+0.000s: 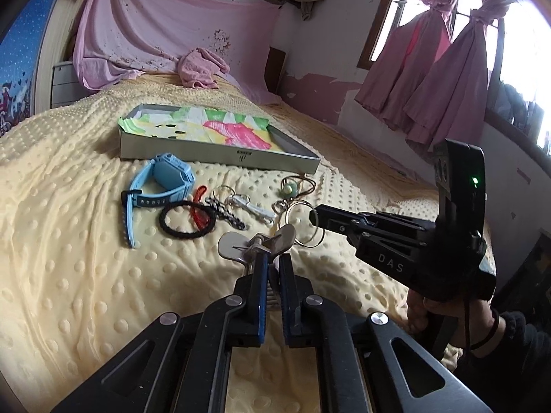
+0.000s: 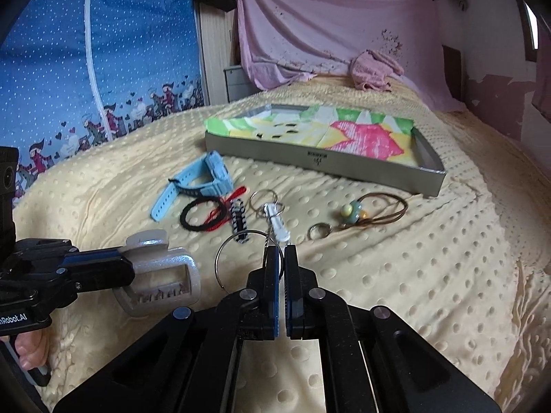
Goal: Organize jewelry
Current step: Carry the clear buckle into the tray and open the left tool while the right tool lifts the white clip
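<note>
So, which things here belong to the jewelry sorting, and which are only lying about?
Part of the job:
- hair claw clip, held in the left gripper
- large metal ring, held in the right gripper
- gray box
- blue watch
- black hair tie
- beaded cord

Just lying about:
- pink crumpled cloth
- pink curtains
- yellow blanket

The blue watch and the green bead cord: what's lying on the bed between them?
In the right wrist view, between blue watch and bead cord: black hair tie, red cord, braided strap, white-tagged keyring.
</note>
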Demonstrator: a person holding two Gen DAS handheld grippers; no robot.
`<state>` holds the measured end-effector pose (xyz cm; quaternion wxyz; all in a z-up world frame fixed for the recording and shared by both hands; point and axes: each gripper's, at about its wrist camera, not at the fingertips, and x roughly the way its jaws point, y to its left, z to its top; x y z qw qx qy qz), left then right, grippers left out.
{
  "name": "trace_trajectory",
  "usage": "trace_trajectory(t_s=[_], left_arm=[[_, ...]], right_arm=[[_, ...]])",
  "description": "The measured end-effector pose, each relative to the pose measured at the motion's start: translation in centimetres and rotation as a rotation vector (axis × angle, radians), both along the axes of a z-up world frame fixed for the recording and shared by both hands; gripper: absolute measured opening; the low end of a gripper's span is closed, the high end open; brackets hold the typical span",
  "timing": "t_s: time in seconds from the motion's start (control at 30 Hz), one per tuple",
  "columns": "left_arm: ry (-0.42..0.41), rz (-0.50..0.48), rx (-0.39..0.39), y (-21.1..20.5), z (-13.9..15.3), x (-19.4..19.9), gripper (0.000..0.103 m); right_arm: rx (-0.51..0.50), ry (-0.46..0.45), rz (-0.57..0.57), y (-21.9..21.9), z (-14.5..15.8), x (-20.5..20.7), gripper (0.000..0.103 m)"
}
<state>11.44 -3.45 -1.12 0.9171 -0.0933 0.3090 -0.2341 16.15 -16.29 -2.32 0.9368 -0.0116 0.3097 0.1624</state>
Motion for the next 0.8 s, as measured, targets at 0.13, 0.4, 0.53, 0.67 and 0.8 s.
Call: trace_trajectory(t_s=[0.13,0.4,0.53,0.67,0.8], left_arm=[[-0.008,0.019,-0.016,0.2,1.1,0.5,0.007],[-0.069,0.087,-0.084,0.5,4.5,6.0,0.007],[-0.100,0.124,-0.092,0.5,5.5,10.6,0.007],[-0.095,0.152,-0.090,0.6,5.5,16.0,0.007],[-0.025,0.182,-0.092,0.9,4.2,21.0,0.007]], right_arm=[[0.012,-0.028,-0.014,-0.4,0.7,0.1,0.003],[0.058,-0.088,-0.031,-1.6,3.8,3.5,0.003],[0.054,-0.110,-0.047,-1.7,5.1,8.1,0.003],[0.099,-0.093,-0.078,-2.0,4.9,13.0,0.003],[0.114,-0.040,-0.114,-2.0,3.4,17.5,0.003]])
